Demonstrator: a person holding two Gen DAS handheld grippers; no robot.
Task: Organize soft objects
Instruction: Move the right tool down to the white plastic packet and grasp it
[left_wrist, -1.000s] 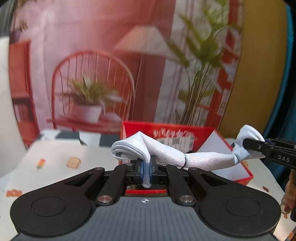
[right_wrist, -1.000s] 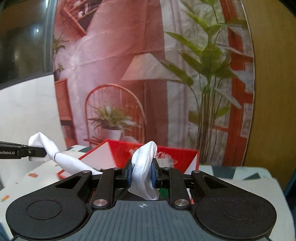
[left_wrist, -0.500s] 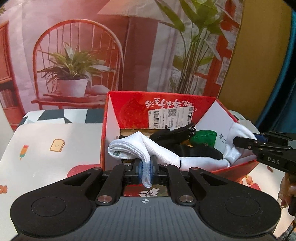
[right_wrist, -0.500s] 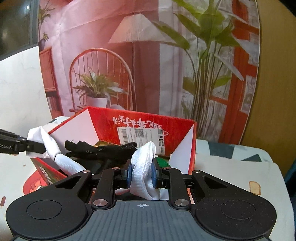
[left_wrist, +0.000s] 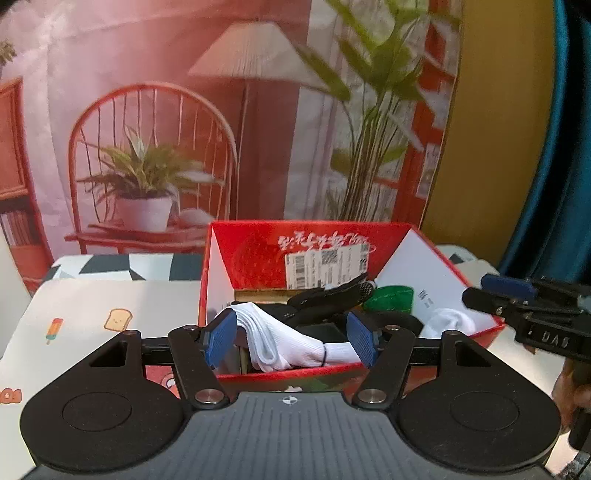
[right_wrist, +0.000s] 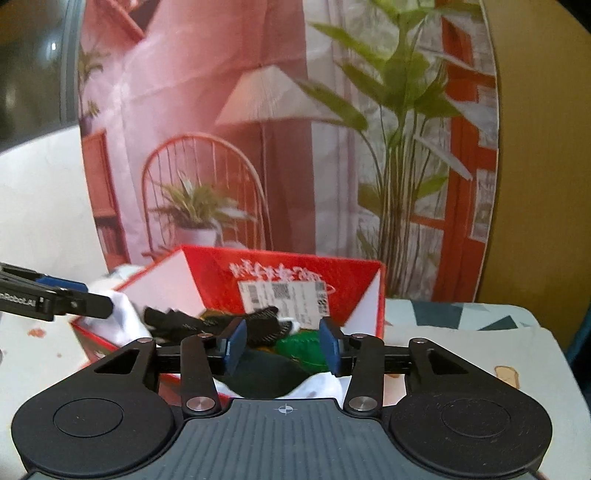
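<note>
A white sock bundle (left_wrist: 291, 345) lies inside the red cardboard box (left_wrist: 255, 254), draped over dark items. My left gripper (left_wrist: 291, 341) hangs over the box's near edge; its jaws are opening and the blue pads stand clear of the sock between them. In the right wrist view my right gripper (right_wrist: 282, 349) is over the same red box (right_wrist: 354, 284), jaws opening, with white sock (right_wrist: 325, 384) fabric lying just below the pads, not pinched. The sock's other end (left_wrist: 448, 323) rests near the box's right wall. Black fabric (left_wrist: 328, 299) and a green item (right_wrist: 303, 347) lie in the box.
The box stands on a table with a cartoon-print mat (left_wrist: 114, 319). A printed backdrop of a chair, a lamp and plants hangs behind (left_wrist: 155, 147). The right gripper's fingers (left_wrist: 517, 299) show at the box's right; the left gripper's fingers (right_wrist: 66, 301) show at its left.
Both grippers came down over the red box with the white sock stretched between them. Both have let go, and the sock now lies in the box.
</note>
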